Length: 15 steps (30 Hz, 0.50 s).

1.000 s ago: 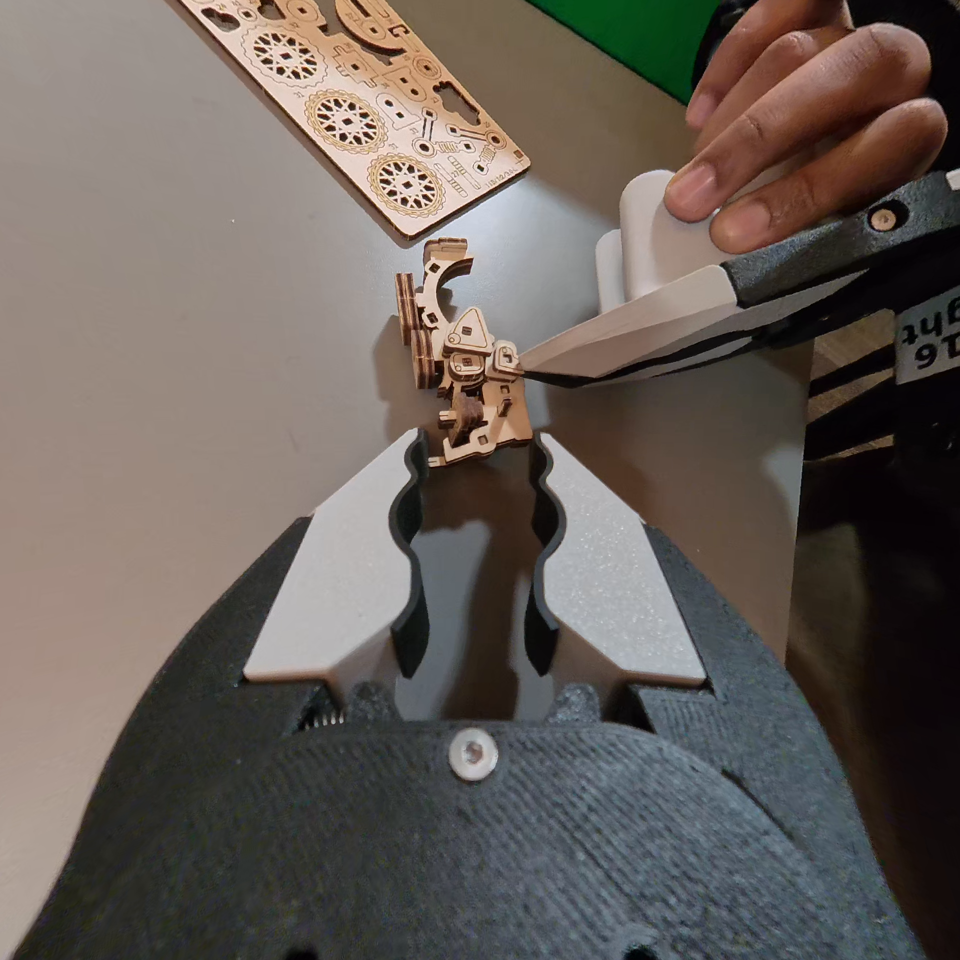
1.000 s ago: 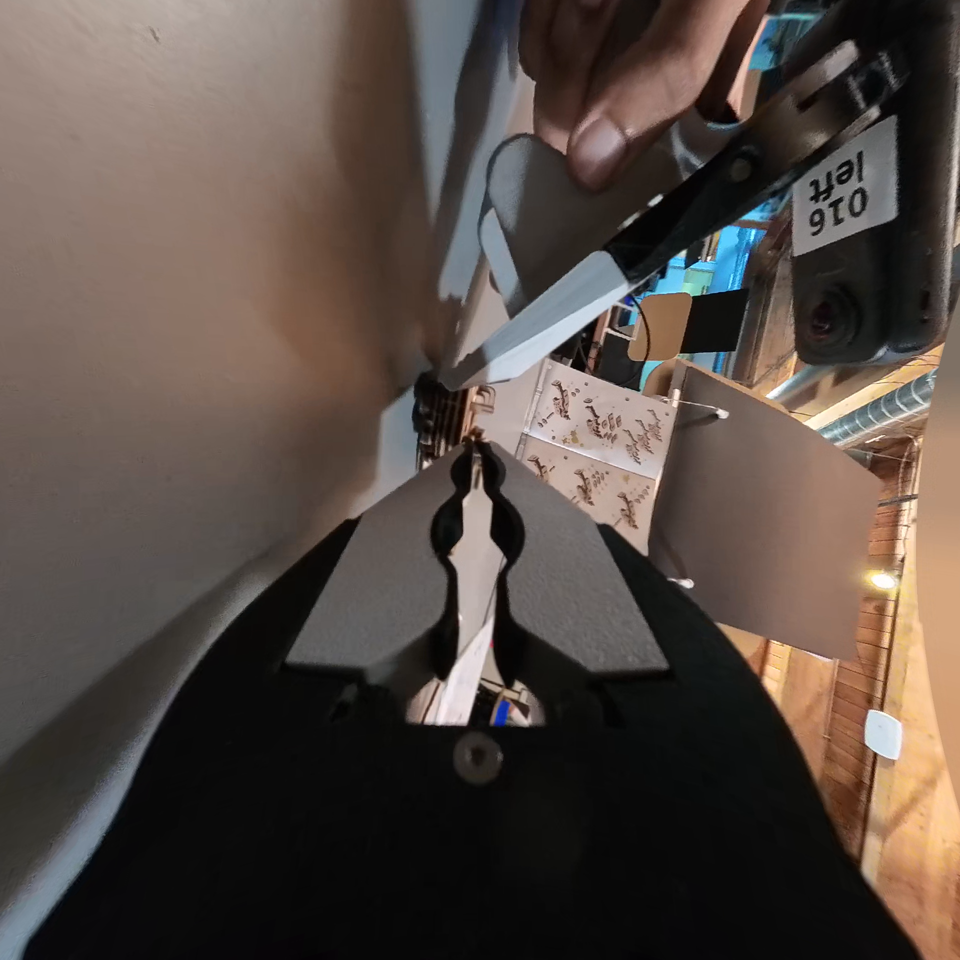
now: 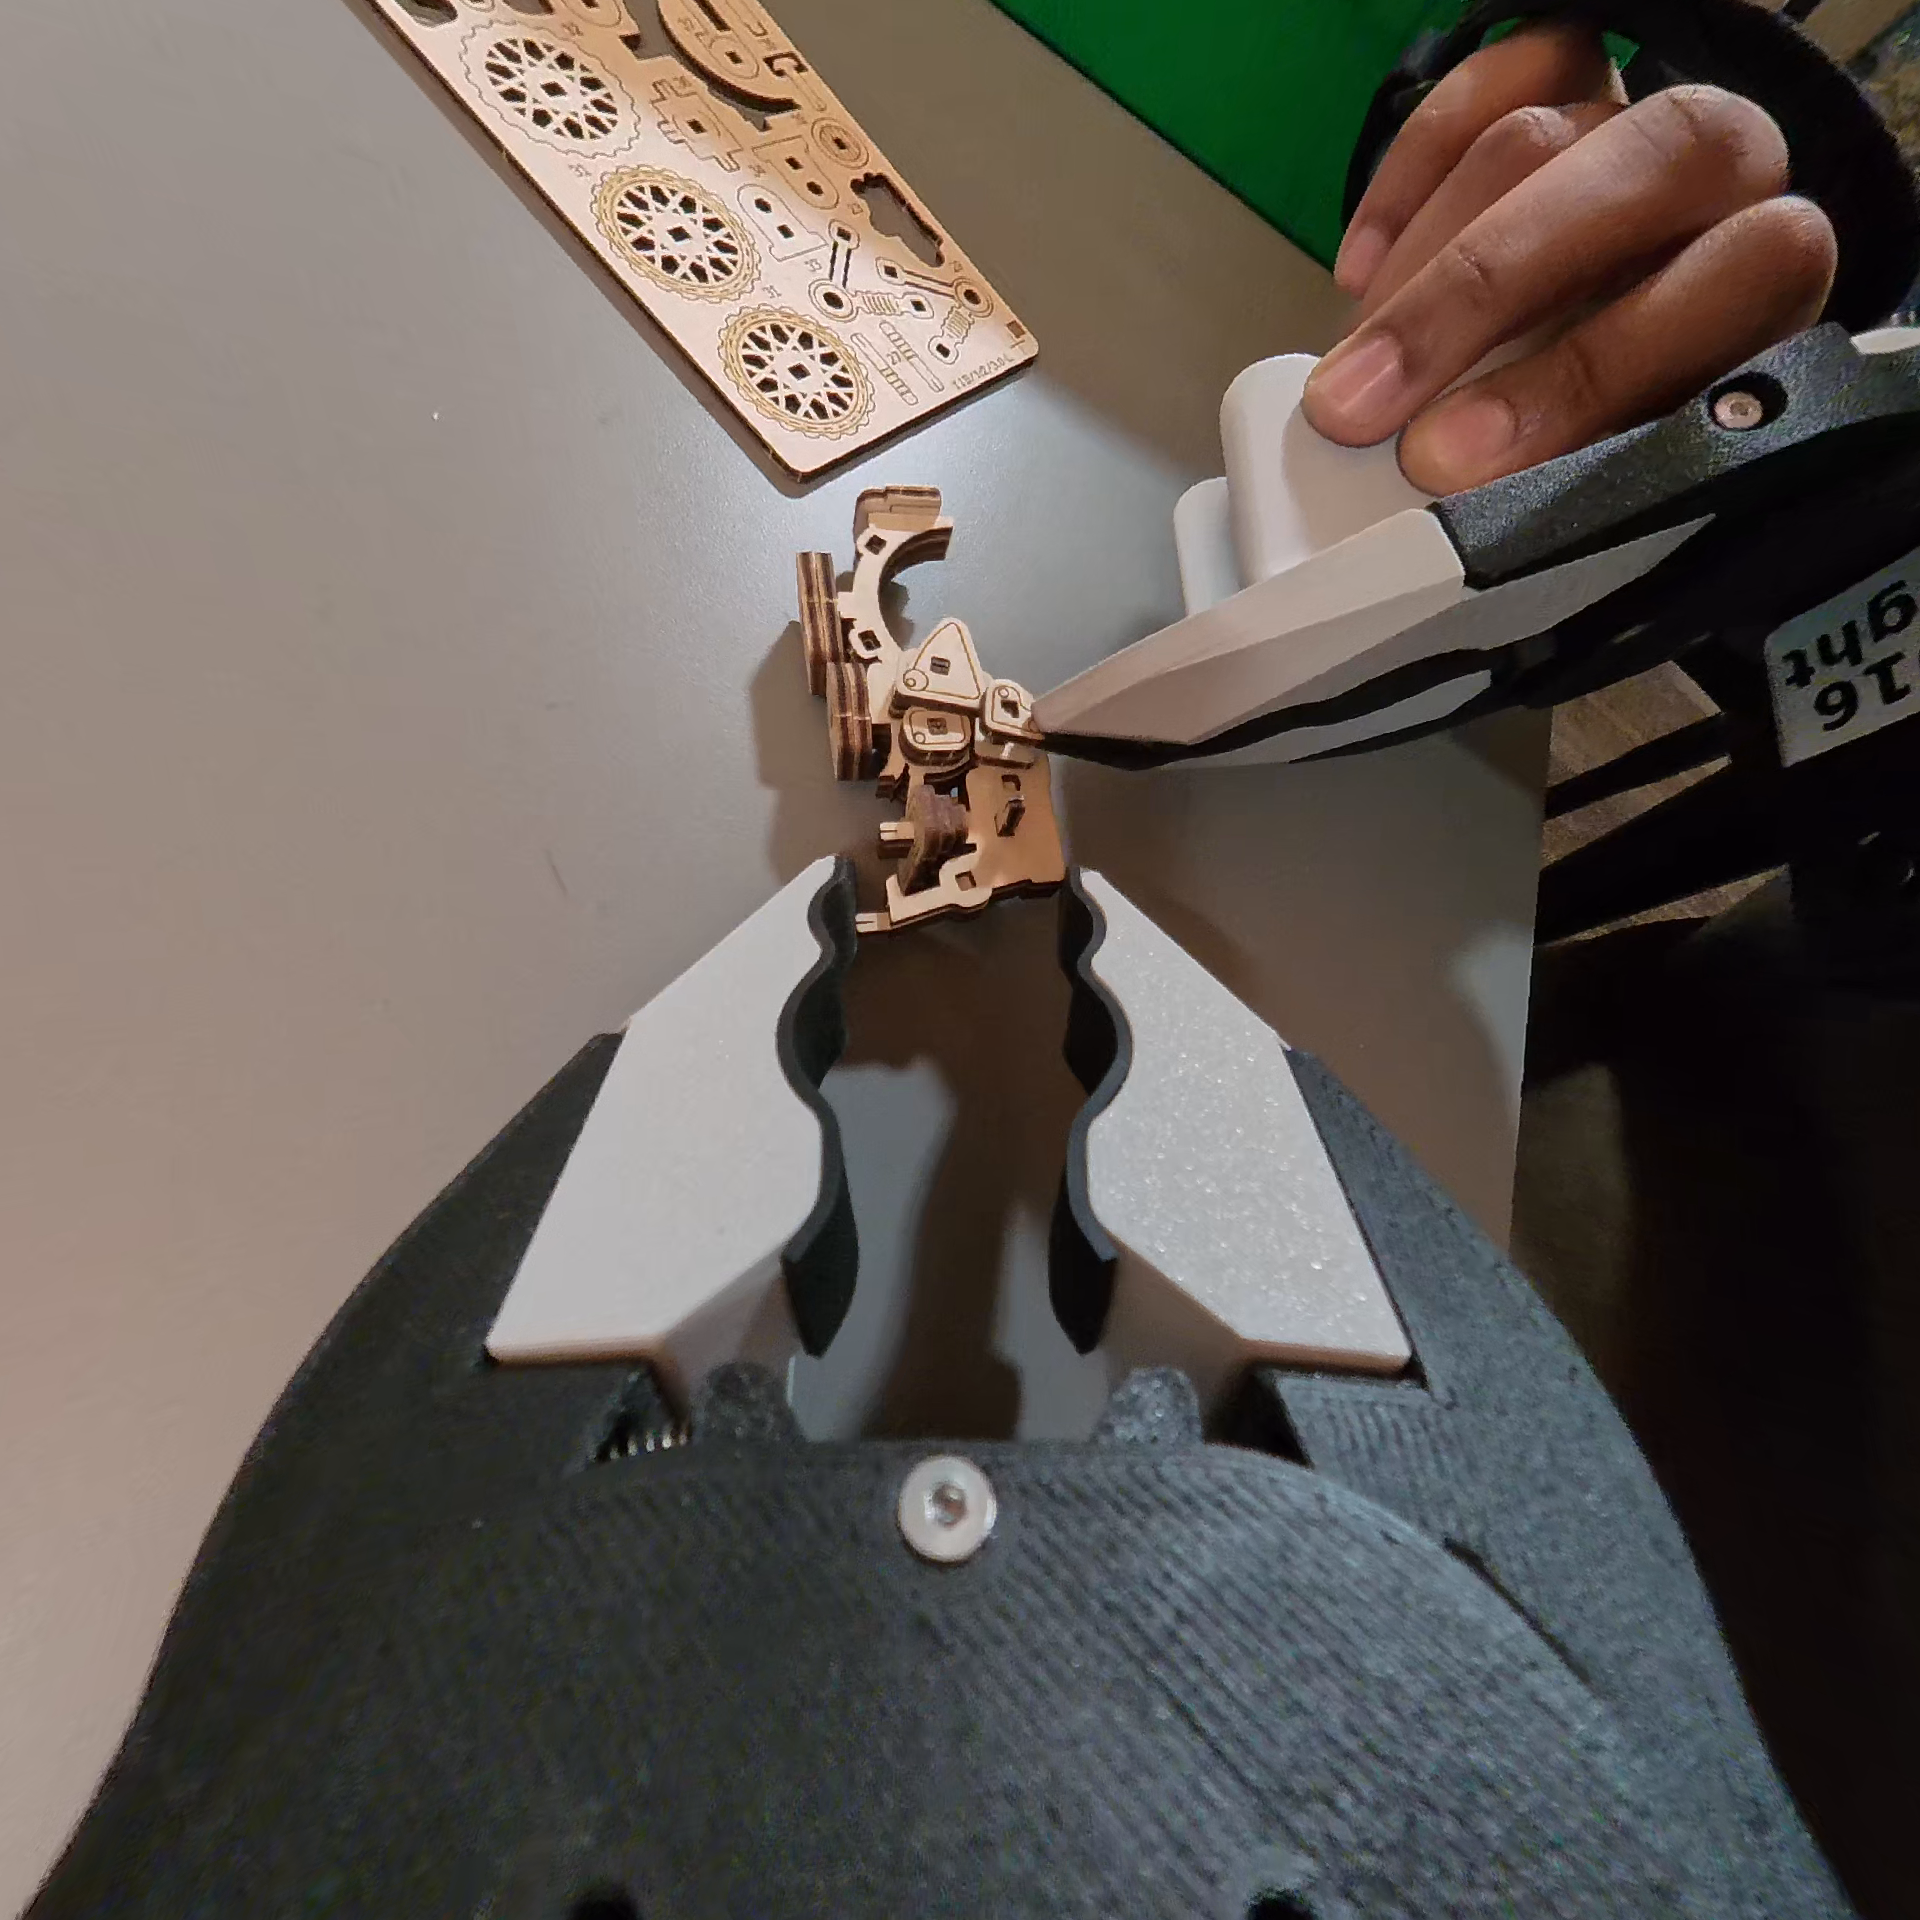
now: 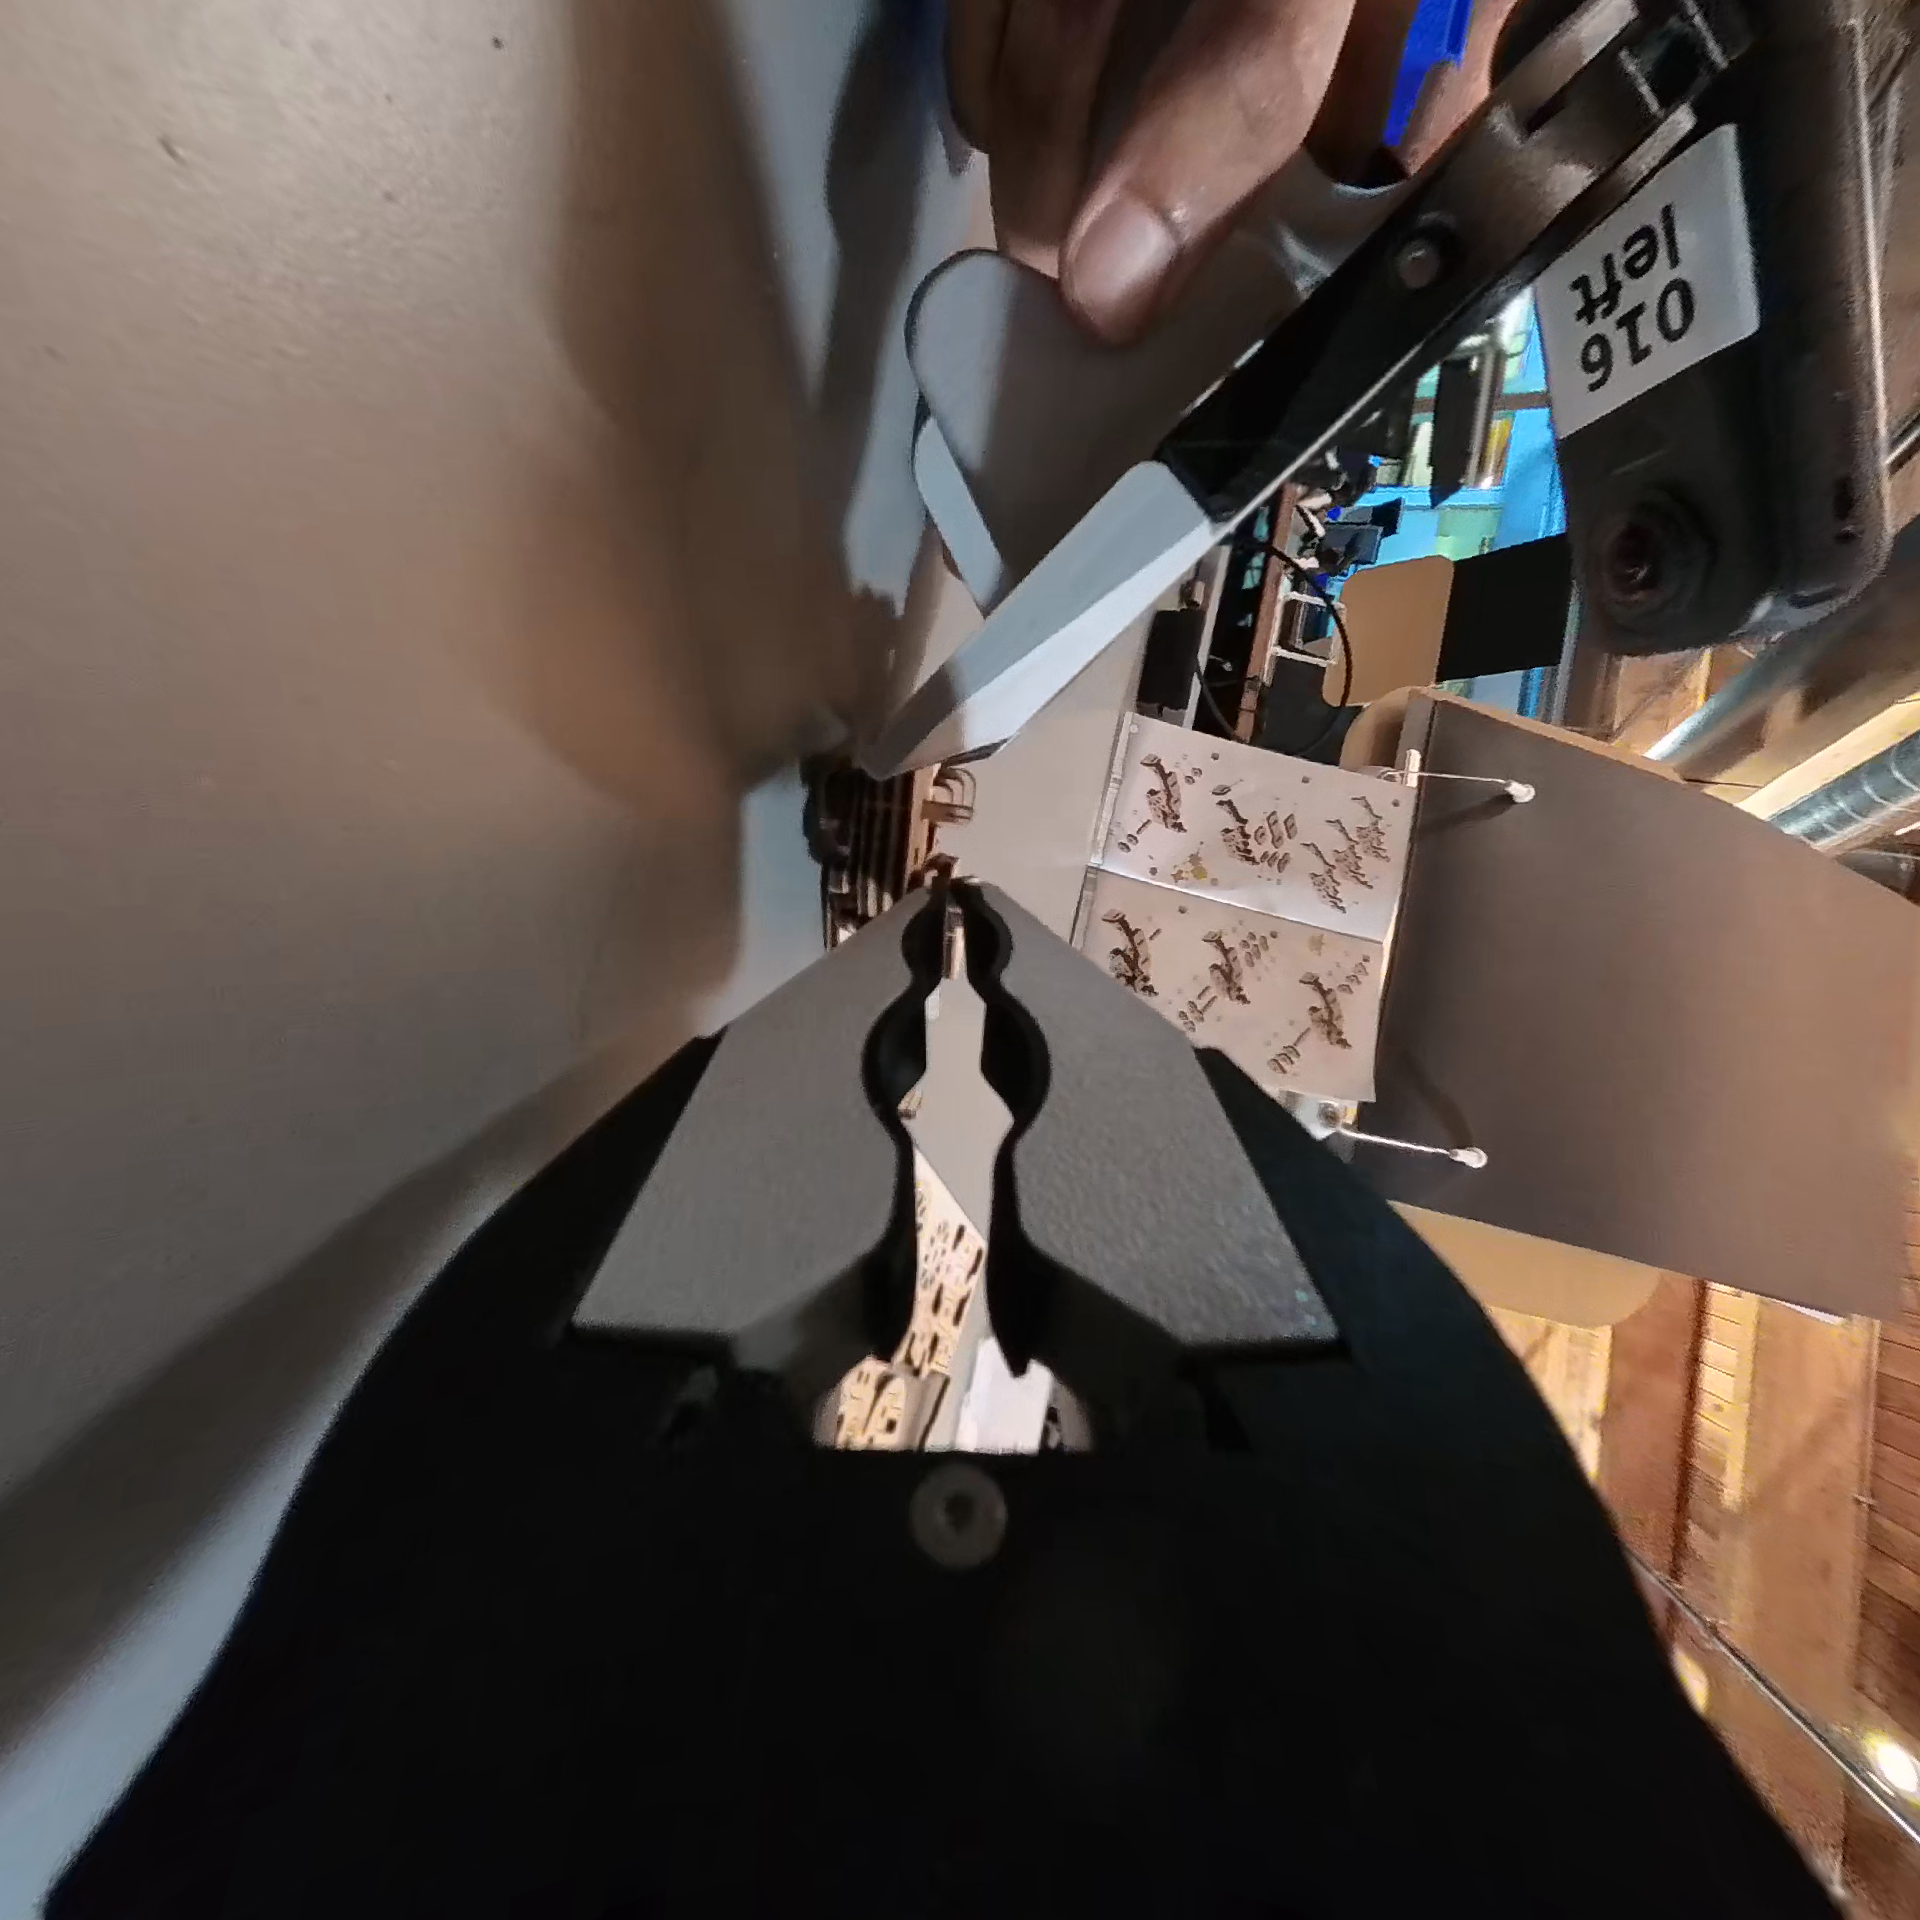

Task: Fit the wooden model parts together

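A partly built wooden model lies on the grey table. My left gripper has its two fingertips against either side of the model's near base and grips it. My right gripper comes in from the right, shut on a small wooden part pressed against the model's right side. In the right wrist view my right gripper is nearly closed on that thin part, with the model just beyond. The left gripper meets the model from above.
A laser-cut wooden parts sheet lies on the table behind the model. The table's edge runs close on the right. A hand holds the right gripper. Printed paper sheets and a grey board show beyond.
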Each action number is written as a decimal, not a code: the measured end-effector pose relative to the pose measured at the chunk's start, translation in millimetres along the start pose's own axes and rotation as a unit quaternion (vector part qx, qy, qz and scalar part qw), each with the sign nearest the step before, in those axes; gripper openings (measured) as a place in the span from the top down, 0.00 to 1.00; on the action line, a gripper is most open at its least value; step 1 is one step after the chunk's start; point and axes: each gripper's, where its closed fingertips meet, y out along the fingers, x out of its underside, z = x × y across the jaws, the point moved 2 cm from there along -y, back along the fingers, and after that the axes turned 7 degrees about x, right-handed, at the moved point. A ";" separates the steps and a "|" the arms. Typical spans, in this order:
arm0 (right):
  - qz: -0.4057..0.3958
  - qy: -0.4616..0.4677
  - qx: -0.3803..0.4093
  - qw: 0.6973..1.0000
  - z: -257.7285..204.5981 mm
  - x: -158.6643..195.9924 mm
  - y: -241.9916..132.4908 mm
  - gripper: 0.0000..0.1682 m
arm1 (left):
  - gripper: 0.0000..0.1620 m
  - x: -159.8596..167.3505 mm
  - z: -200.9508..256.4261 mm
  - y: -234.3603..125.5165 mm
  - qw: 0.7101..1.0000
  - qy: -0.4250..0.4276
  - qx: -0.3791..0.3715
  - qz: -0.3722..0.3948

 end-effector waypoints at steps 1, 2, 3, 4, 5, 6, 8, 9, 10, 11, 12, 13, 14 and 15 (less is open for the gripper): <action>0.001 0.002 -0.002 1.000 0.2 0.0 -0.1 0.99 | 0.75 0.1 0.1 0.1 1.000 0.000 0.000 0.000; 0.002 0.005 -0.003 1.000 0.2 -0.1 -0.2 0.99 | 0.75 0.0 0.0 0.0 1.000 0.001 0.000 0.000; 0.003 0.009 -0.005 1.000 0.4 -0.3 -0.4 0.99 | 0.75 0.1 0.1 0.1 1.000 0.000 0.000 0.000; 0.004 0.012 -0.007 1.000 0.5 -0.5 -0.5 0.99 | 0.75 0.1 0.1 0.1 1.000 0.000 0.000 0.000; 0.006 0.015 -0.009 1.000 0.5 -0.7 -0.7 0.99 | 0.75 0.1 0.1 0.0 1.000 0.000 0.000 0.000; 0.008 0.018 -0.011 1.000 0.4 -1.3 -0.8 0.99 | 0.75 0.1 0.2 0.1 1.000 0.000 0.000 0.000; 0.012 0.028 -0.018 0.999 -0.3 -2.3 -1.1 1.00 | 0.75 0.1 0.2 0.1 1.000 0.001 0.000 0.000; 0.013 0.033 -0.021 0.999 -0.4 -2.3 -1.2 1.00 | 0.75 0.2 0.2 0.2 1.000 0.002 -0.001 -0.001; 0.013 0.037 -0.026 0.999 -1.2 -2.0 -1.2 0.99 | 0.75 0.1 0.4 0.3 1.000 0.004 -0.003 -0.001; 0.013 0.041 -0.029 0.999 -1.7 -2.0 -1.1 0.99 | 0.75 0.1 0.3 0.4 1.000 0.006 -0.005 -0.002; 0.013 0.042 -0.030 0.999 -1.6 -2.0 -1.0 0.99 | 0.75 0.2 0.3 0.4 1.000 0.007 -0.006 -0.002; 0.011 0.042 -0.030 0.999 -1.5 -1.8 -0.8 0.99 | 0.75 0.3 0.3 0.5 1.000 0.008 -0.006 -0.003; 0.010 0.039 -0.030 0.999 -1.2 -1.7 -0.6 0.99 | 0.75 0.2 0.5 0.5 1.000 0.009 -0.007 -0.003; 0.008 0.034 -0.030 0.999 -1.1 -1.6 -0.4 0.99 | 0.75 0.2 0.5 0.5 1.000 0.009 -0.006 -0.003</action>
